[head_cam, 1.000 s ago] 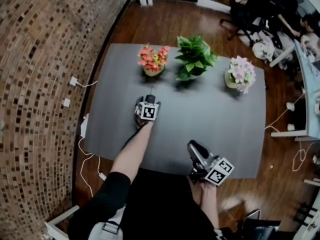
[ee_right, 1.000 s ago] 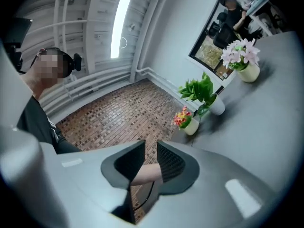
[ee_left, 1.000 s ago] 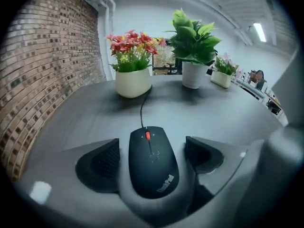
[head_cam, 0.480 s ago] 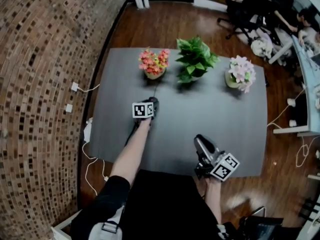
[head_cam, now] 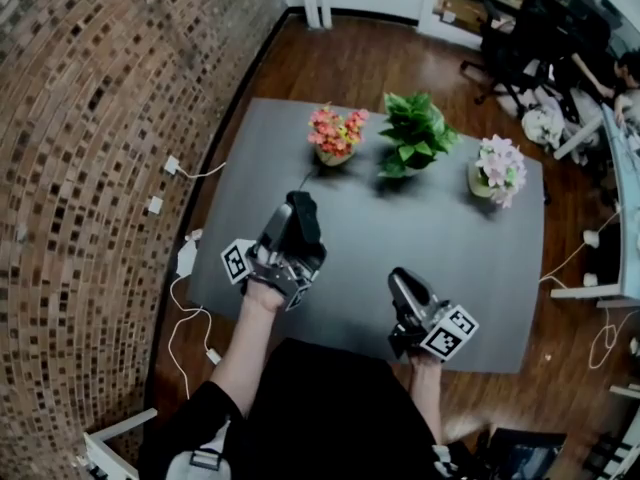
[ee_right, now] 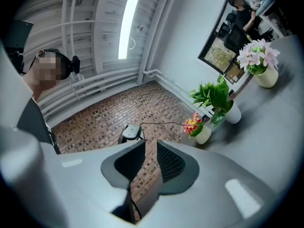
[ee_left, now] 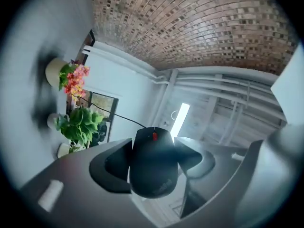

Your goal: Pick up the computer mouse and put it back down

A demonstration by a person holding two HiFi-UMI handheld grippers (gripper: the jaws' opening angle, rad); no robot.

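Computer mouse (ee_left: 153, 167), one: black matte plastic, a rounded teardrop shell with a red scroll wheel (ee_left: 154, 136) at its nose. It is held clear of the table (head_cam: 470, 258), over its left half, in the left gripper (head_cam: 297, 223), whose jaws have just closed in and now press on the shell's two flanks. The long axis lies along the gripper's own line. Nose and wheel point away from the person, toward the row of plants, with the rounded rear toward the gripper body. Gripper and mouse are rolled onto one side.

Cable (ee_left: 115, 114), one: thin, black, leaving the nose toward the red-flowered pot.

Right gripper (ee_right: 151, 144), one: grey moulded body, dark ribbed pads. Its jaws stand a narrow slit apart with nothing between them. It is near the table's front edge, well apart from the mouse.

Marker cubes, two: white with black squares, one on the left tool (head_cam: 236, 260), one on the right (head_cam: 449, 333).

Table, one: rectangular, flat grey, matte.

Potted plants, three, in a row along the far edge, all in pale pots:
- red-and-pink flowers (head_cam: 335, 133)
- green leafy plant (head_cam: 415, 133)
- pale pink flowers (head_cam: 500, 163)

Brick wall (head_cam: 90, 168), small-coursed, brown. Wooden floor (head_cam: 340, 58), dark planks.
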